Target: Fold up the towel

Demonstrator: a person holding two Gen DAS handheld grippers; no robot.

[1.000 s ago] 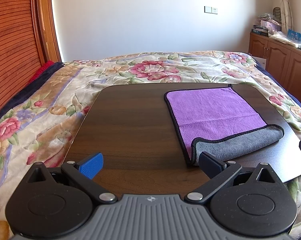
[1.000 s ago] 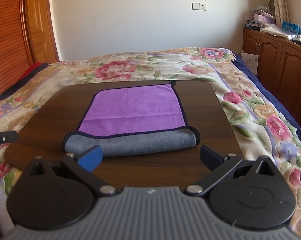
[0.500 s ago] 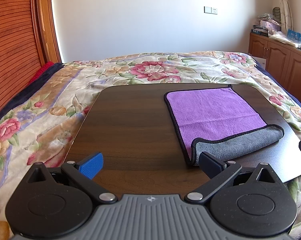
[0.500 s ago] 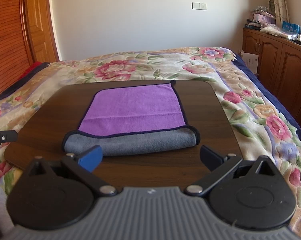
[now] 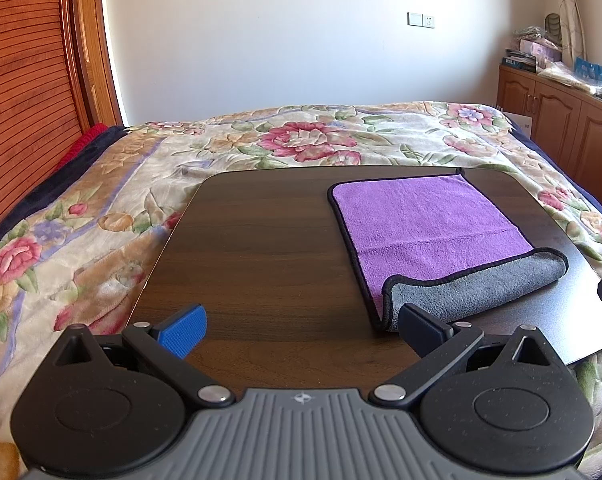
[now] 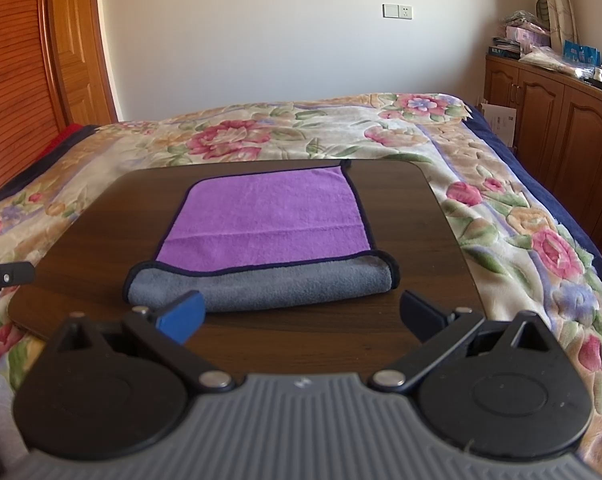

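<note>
Towel (image 6: 261, 236) flat on counter (image 6: 417, 224), near edge rolled back grey side up. Your left gripper (image 5: 301, 326) and right gripper (image 6: 301, 314) sit just short of towel, jaws spread, holding nothing.

This is a home bedroom. A bed under a floral quilt (image 6: 301, 136) fills the middle, with a dark wooden board (image 6: 421, 216) lying on it. At 9 o'clock stands a slatted wooden wardrobe (image 5: 21, 100); at 3 o'clock, wooden cabinets (image 6: 561, 120) carry household clutter. A wall socket (image 6: 397, 12) sits at 12 o'clock.
</note>
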